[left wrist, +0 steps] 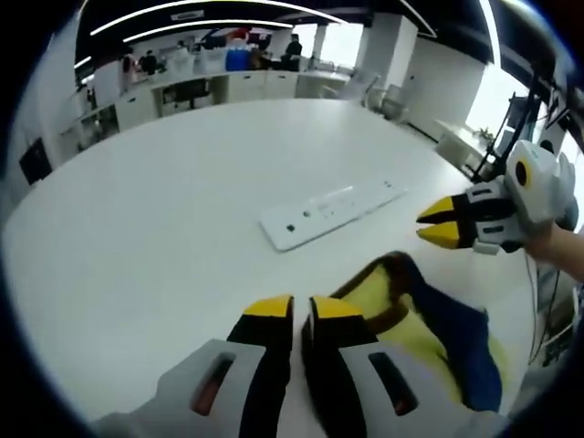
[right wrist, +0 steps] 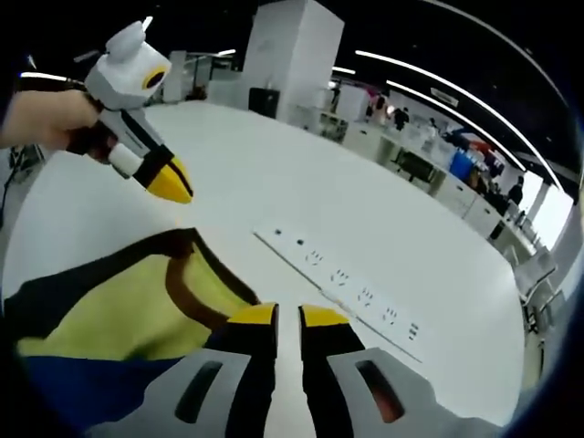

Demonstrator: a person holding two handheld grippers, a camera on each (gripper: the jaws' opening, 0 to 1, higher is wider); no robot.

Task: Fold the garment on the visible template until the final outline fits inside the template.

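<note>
A crumpled garment [left wrist: 424, 333], yellow with blue and brown parts, lies on the white table [left wrist: 164, 210]. My left gripper [left wrist: 301, 310] is shut and holds nothing, just left of the garment's brown collar edge. My right gripper [left wrist: 442, 224], held by a hand, hovers above the table beyond the garment, its yellow tips together. In the right gripper view the garment [right wrist: 119, 315] spreads at the lower left. My right gripper [right wrist: 288, 318] sits shut at its brown edge, gripping nothing. The left gripper [right wrist: 171, 184] hangs above the garment's far side.
A white power strip [left wrist: 328, 212] lies flat on the table beyond the garment, also seen as the power strip [right wrist: 347, 278] in the right gripper view. Desks, chairs and people stand far behind the table. Cables and equipment sit past the table edge.
</note>
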